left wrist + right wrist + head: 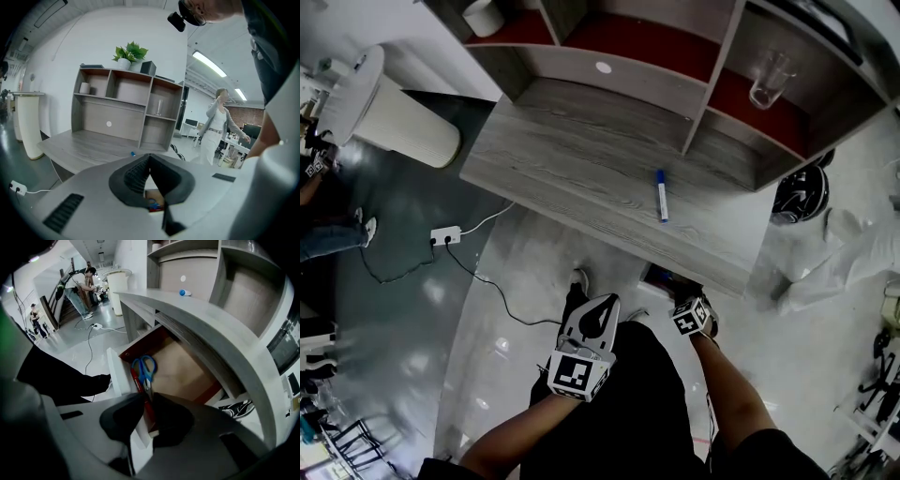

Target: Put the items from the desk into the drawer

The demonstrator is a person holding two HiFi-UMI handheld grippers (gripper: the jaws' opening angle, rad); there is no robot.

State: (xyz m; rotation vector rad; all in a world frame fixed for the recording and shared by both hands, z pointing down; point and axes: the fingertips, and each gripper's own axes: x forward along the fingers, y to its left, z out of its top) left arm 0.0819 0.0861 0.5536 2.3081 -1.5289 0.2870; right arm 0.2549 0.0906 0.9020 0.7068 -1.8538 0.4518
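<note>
Right tongs (146, 398) seemingly clamp drawer front (117, 376); scissors (144, 367) inside.

Grey wood-grain laminate desk top (581, 159): matt, fine grain pattern. The same finish is carried on the grey shelf unit (628, 82), with shelf floors faced in dull red-brown. Clear drinking glass (769, 80): glossy, transparent. Blue marker pen (662, 196): smooth plastic. Grey floor (412, 309): polished, reflections are seen on it. Open drawer (187, 366): smooth white front, matt tan bottom, red-brown edges. Blue-handled scissors (144, 367): glossy plastic loops, bare metal blades. Left gripper (150, 157) and right gripper (147, 397): light grey matt plastic shells, black pads that look rubbery. Ribbing is made out on the left one only.
</note>
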